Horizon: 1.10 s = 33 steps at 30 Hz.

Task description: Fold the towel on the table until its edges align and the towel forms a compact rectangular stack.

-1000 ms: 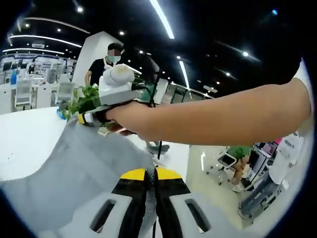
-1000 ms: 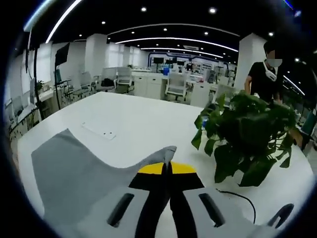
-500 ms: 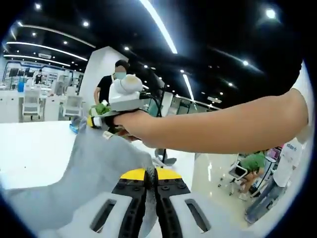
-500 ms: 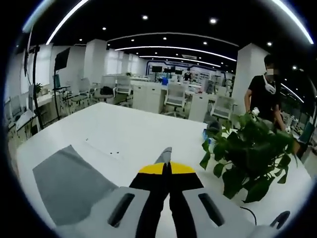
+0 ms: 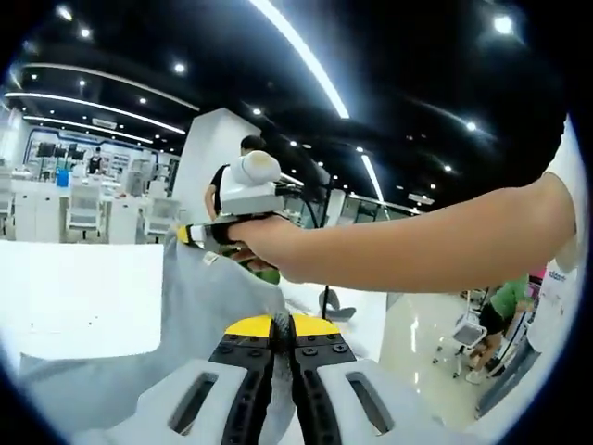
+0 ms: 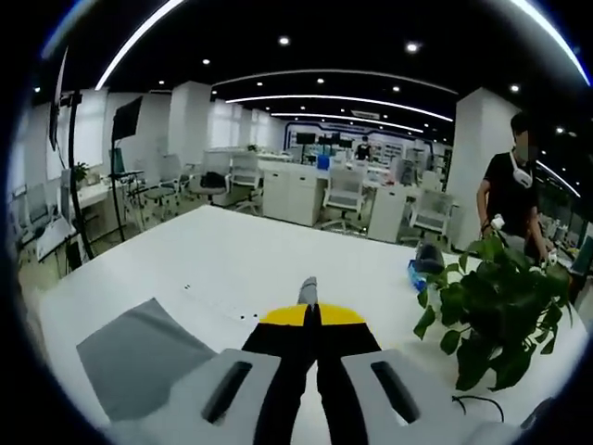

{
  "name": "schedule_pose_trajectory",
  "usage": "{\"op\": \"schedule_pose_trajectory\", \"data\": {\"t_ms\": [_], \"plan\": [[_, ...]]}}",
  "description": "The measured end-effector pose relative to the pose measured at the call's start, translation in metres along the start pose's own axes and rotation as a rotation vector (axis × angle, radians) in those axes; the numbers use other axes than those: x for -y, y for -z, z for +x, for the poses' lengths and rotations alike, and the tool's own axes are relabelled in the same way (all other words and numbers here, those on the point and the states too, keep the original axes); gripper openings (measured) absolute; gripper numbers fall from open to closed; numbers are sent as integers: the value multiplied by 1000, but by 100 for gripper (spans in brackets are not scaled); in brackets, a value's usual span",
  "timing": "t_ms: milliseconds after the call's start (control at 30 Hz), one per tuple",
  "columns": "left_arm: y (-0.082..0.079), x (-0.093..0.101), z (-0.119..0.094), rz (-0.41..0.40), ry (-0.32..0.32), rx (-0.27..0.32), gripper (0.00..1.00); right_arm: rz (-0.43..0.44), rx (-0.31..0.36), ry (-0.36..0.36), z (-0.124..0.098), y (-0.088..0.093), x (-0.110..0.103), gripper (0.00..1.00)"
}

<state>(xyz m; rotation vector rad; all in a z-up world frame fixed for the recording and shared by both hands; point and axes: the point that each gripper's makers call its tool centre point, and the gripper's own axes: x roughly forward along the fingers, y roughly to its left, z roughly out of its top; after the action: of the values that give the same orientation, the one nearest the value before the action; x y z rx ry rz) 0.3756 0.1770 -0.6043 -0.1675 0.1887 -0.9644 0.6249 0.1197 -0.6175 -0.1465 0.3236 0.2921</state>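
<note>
The grey towel (image 5: pixel 199 297) hangs lifted between both grippers, above the white table (image 5: pixel 83 287). In the left gripper view my left gripper (image 5: pixel 281 321) is shut on a towel edge that bunches between its yellow-tipped jaws. Ahead of it, a hand holds my right gripper (image 5: pixel 191 234), which pinches the towel's far upper corner. In the right gripper view my right gripper (image 6: pixel 310 310) is shut, with a small grey tip of the towel (image 6: pixel 308 288) sticking out past the jaws. A lower part of the towel (image 6: pixel 139 357) drapes at the bottom left, over the table (image 6: pixel 250 260).
A leafy green plant (image 6: pixel 491 320) stands on the table at the right, with a small blue object (image 6: pixel 422 271) beside it. A person in black (image 6: pixel 511 199) stands behind the plant. The person's forearm (image 5: pixel 435 232) crosses the left gripper view. Office desks and chairs fill the background.
Both grippers have risen and tilted up with the towel still held. Less of the towel lies on the table, and its lifted part hangs steeper.
</note>
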Motion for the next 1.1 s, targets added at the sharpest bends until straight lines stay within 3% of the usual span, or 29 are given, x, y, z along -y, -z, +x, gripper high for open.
{"op": "schedule_pose_trajectory", "data": {"t_ms": [333,833,1100], "plan": [[-10,-31,-43,9,-54,28,5,-31,27,-47,12,-23,-62,0],[1,-74,-94,-6,-154,32,5,-85,16,-128,40,-31,-134,0],[15,-96,-120,-29,-219,29,5,-110,11,-178,53,-29,-168,0]]}}
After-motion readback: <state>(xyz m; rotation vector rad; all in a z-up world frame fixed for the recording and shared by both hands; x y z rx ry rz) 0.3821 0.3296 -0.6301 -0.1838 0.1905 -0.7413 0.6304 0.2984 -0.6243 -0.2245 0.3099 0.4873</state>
